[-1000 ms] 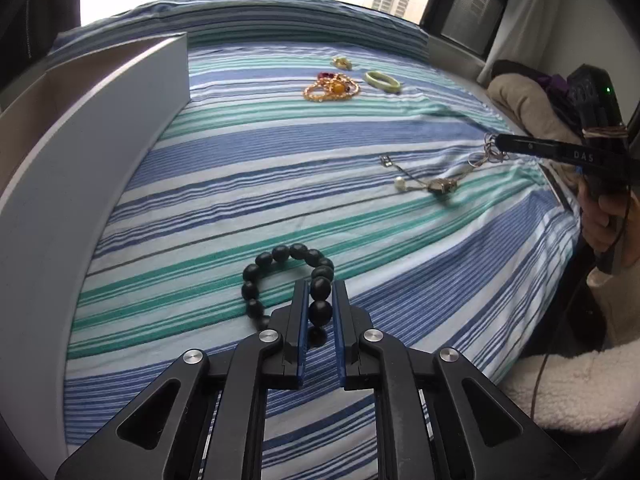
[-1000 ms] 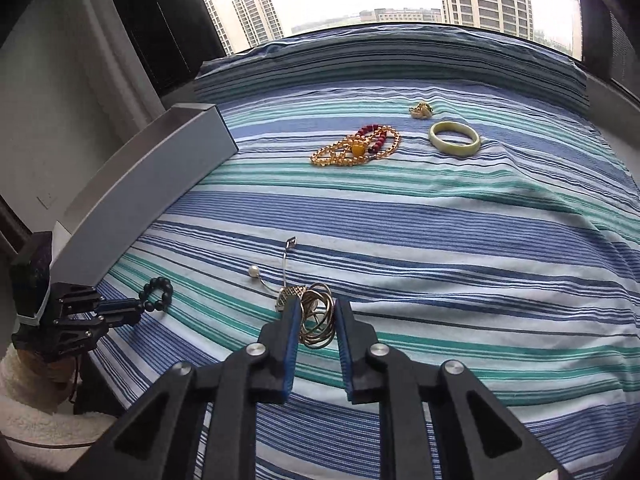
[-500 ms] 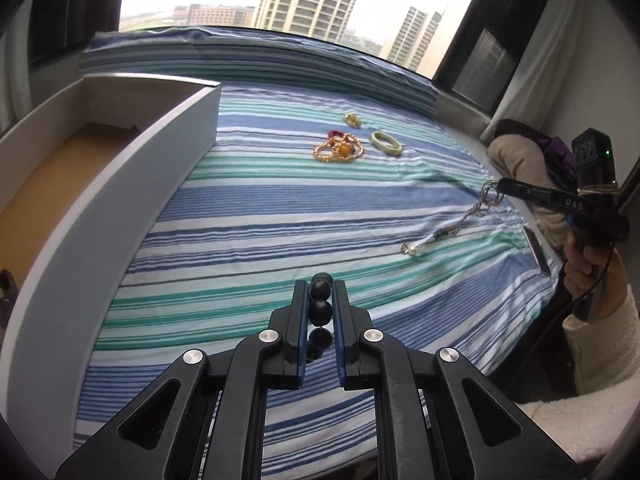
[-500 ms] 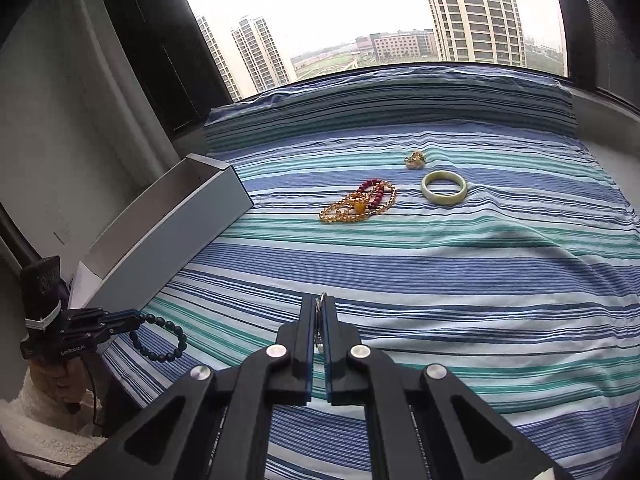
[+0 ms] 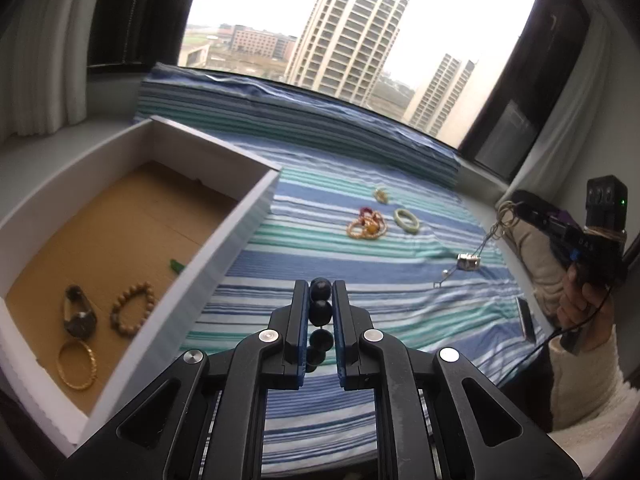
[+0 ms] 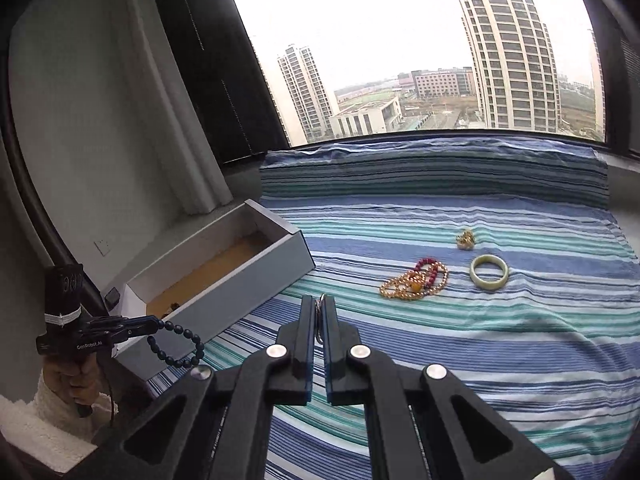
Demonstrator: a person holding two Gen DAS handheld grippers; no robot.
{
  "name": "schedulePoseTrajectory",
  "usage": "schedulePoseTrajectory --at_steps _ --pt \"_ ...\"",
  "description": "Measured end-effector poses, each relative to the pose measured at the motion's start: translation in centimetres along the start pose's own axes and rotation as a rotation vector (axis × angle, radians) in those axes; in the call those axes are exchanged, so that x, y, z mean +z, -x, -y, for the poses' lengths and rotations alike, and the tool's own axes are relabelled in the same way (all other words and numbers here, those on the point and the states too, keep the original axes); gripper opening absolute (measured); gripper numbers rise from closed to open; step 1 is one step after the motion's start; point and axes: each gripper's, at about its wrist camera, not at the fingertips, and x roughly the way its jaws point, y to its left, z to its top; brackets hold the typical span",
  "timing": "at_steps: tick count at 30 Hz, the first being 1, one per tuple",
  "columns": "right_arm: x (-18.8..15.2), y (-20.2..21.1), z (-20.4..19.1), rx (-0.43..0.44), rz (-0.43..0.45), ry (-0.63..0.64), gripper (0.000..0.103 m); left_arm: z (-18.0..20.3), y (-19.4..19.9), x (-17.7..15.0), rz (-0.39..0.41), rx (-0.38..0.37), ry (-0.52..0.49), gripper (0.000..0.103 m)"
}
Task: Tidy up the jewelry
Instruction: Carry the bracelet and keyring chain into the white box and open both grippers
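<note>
My left gripper [image 5: 321, 288] is shut on a black bead bracelet [image 5: 321, 310] and holds it in the air beside the white box [image 5: 224, 240]; the bracelet also hangs in the right wrist view [image 6: 178, 344]. My right gripper [image 6: 319, 304] is shut on a chain necklace [image 6: 319, 320] by its rings; in the left wrist view the chain [image 5: 470, 260] dangles above the striped bed with a pendant and a pearl. The box holds a wooden bead bracelet [image 5: 134, 308], a gold bangle [image 5: 76, 364] and a dark clip [image 5: 80, 312].
On the striped bed cover [image 6: 480, 340] lie an amber and red bead pile [image 6: 414, 284], a pale green bangle [image 6: 489, 272] and a small gold piece [image 6: 465, 239]. A window runs behind the bed. A dark phone-like object [image 5: 526, 322] lies at the bed's right edge.
Both grippers have risen off the bed. The left lifted the black bracelet beside the box. The right lifted the chain clear of the cover.
</note>
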Motion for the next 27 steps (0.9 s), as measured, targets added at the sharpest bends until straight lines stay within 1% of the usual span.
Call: schedulePoseTrajectory --at_steps 2,5,7,8,9,11,12,15,16,17,18,19,20,21,22,23,24,25,26,27 --pt "1.8 -0.7 -1.7 0.034 0.011 0.036 0.004 -1.5 1.7 1.6 0.038 0.039 0.018 0.009" --pt "3.4 -2.0 -3.4 0.075 0.014 0.065 0.004 -4.0 3.6 3.4 0.092 0.136 0.031 0.009" --pt "4.9 -3.5 -5.5 0.101 0.028 0.099 0.003 -6.0 4.1 4.3 0.11 0.191 0.05 0.009" --pt "6.4 -5.2 -7.5 0.145 0.041 0.119 0.003 -7.1 4.1 4.6 0.113 0.219 0.06 0.009" --pt "6.4 -5.2 -7.5 0.145 0.041 0.119 0.004 -8.2 3.8 4.8 0.111 0.245 0.073 0.009" --pt "7.7 -7.1 -9.7 0.196 0.049 0.124 0.004 -10.4 3.0 5.1 0.097 0.287 0.103 0.009" --pt "8.8 -9.4 -11.9 0.237 0.047 0.136 0.004 -11.5 2.3 5.3 0.086 0.301 0.121 0.009" --pt "9.8 -13.7 -15.1 0.287 0.017 0.157 0.004 -14.6 -0.1 5.7 0.055 0.347 0.154 0.009" --pt "9.9 -15.3 -16.1 0.292 0.006 0.164 0.004 -15.4 -1.0 5.8 0.045 0.363 0.163 0.009" --pt "9.9 -15.3 -16.1 0.292 0.006 0.164 0.004 -16.2 -1.9 5.8 0.034 0.378 0.172 0.009" --pt "10.0 -17.0 -17.1 0.301 -0.015 0.173 0.004 -17.0 -2.7 5.7 0.023 0.389 0.183 0.009" --pt "9.9 -18.8 -18.1 0.305 -0.037 0.183 0.004 -17.6 -3.5 5.6 0.011 0.397 0.192 0.009" --pt "9.6 -22.5 -19.9 0.301 -0.08 0.204 0.004 -18.1 -4.3 5.4 -0.001 0.405 0.199 0.009" --pt "9.2 -24.4 -20.7 0.296 -0.105 0.214 0.004 -18.6 -5.1 5.2 -0.013 0.414 0.203 0.009" --pt "9.2 -24.4 -20.7 0.296 -0.105 0.214 0.004 -19.0 -5.7 4.9 -0.025 0.422 0.206 0.01" --pt "8.8 -26.2 -21.3 0.283 -0.122 0.224 0.004 -19.3 -6.3 4.6 -0.036 0.428 0.207 0.01" --pt "7.7 -29.7 -22.3 0.275 -0.176 0.249 0.004 -19.5 -6.7 4.3 -0.045 0.439 0.203 0.011" --pt "7.7 -29.7 -22.3 0.275 -0.176 0.249 0.004 -19.6 -7.0 4.2 -0.047 0.462 0.198 0.016" --pt "6.7 -32.6 -23.0 0.235 -0.234 0.269 0.006 -19.6 -7.0 4.0 -0.048 0.486 0.192 0.034" --pt "6.2 -33.8 -23.1 0.207 -0.27 0.273 0.006 -19.4 -6.8 3.8 -0.045 0.511 0.187 0.045"
